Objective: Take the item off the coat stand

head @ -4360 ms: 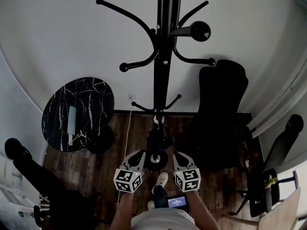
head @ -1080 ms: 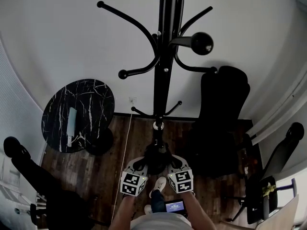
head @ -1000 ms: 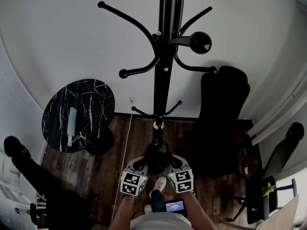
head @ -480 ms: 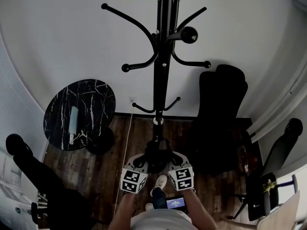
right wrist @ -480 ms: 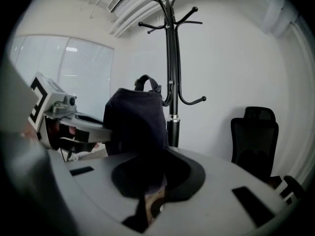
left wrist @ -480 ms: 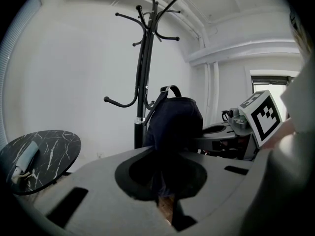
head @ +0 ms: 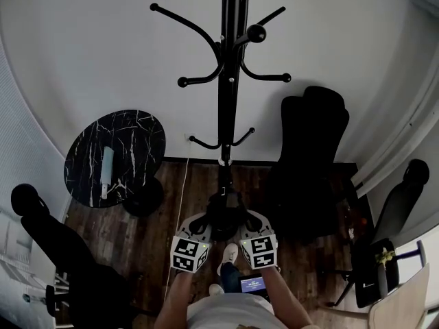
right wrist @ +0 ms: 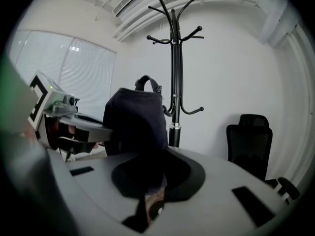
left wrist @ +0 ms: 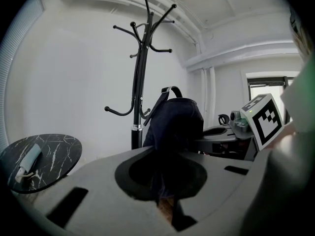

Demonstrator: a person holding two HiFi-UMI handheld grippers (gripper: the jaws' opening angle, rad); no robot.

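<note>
My left gripper [head: 199, 223] and right gripper [head: 250, 221] are both clamped on the dark bag [head: 225, 213]. It hangs between them, clear of the coat stand [head: 225, 81] just beyond.

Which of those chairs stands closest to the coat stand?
The tall-backed black chair against the wall, just right of the coat stand; the other chairs sit far out at the edges of the room.
</note>
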